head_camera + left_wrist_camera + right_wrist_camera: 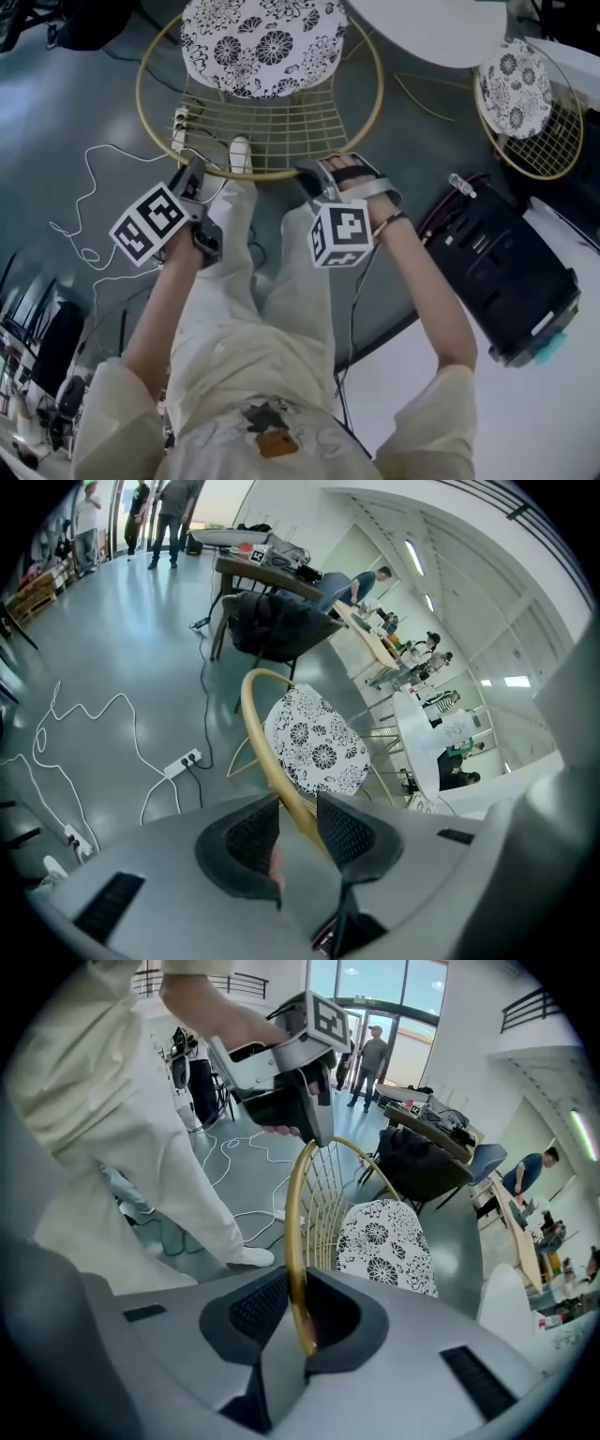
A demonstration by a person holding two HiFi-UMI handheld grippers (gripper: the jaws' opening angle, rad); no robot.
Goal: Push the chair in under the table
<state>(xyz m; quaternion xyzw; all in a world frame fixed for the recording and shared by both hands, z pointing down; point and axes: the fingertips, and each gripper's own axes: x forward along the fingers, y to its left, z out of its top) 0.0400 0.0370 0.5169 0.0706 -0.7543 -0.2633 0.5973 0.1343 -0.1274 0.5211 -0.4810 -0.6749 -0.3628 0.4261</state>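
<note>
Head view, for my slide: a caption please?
From above: left gripper and right gripper hold the chair by its gold rim, table ahead.

We reach forward and down with both forearms (150,328), a gripper in each hand. Our left gripper (194,172) points steeply down, its marker cube (150,223) turned up toward us. Its jaws are closed on the chair's gold rim (264,175), which crosses slantwise between the pads. Our left hand (185,249) wraps the handle behind the cube. Our right gripper (314,174) sits near the left one on the same rim, also tipped steeply down, with a pad pressed to either side of the tube. Our right hand (362,190) lies under a strap, wrist bent.
</note>
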